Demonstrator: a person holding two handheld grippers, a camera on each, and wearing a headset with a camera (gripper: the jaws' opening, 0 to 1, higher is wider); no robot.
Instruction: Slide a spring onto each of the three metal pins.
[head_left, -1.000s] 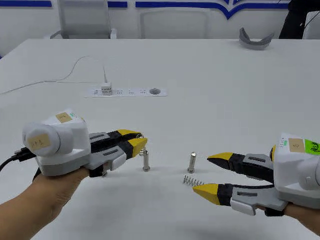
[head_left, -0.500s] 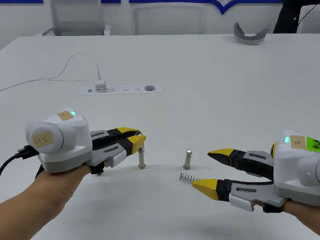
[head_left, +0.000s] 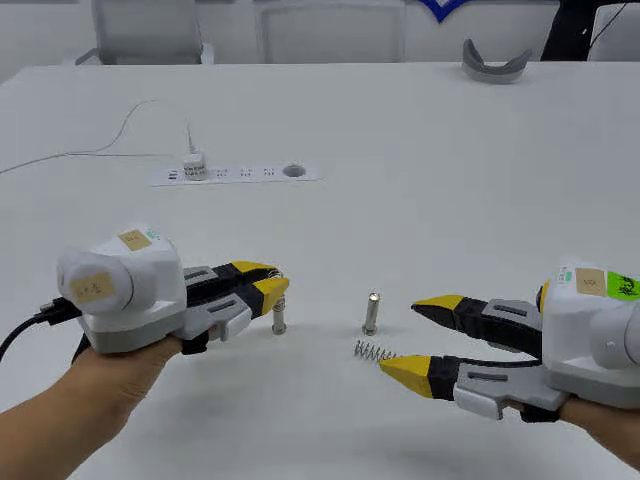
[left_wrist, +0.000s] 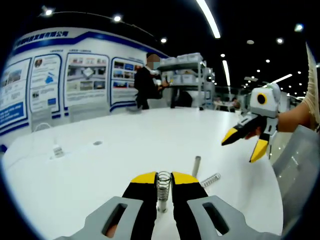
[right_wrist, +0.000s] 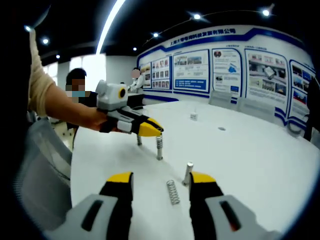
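My left gripper (head_left: 272, 290) (left_wrist: 163, 179) is shut on a small coil spring (left_wrist: 163, 183), held upright over a standing metal pin (head_left: 279, 320) (left_wrist: 160, 204) whose lower part shows below the jaws. A second pin (head_left: 371, 312) (left_wrist: 196, 166) (right_wrist: 187, 173) stands bare to the right of it. A loose spring (head_left: 369, 350) (left_wrist: 210, 180) (right_wrist: 172, 192) lies on the table just in front of that pin. My right gripper (head_left: 403, 337) (right_wrist: 160, 179) is open, with its tips on either side of the loose spring and a little short of it. In the right gripper view the left gripper (right_wrist: 149, 129) sits over the sprung pin (right_wrist: 159, 146).
The white table (head_left: 450, 200) stretches far back. A power strip (head_left: 235, 173) with a white plug and cable lies at the back left. A grey curved object (head_left: 495, 62) rests at the far right edge. Chairs stand behind the table, and people stand in the background.
The left gripper has sunk slightly, bringing the spring lower on its pin. The right gripper stays open by the loose spring. The head camera has tilted, shifting the whole scene.
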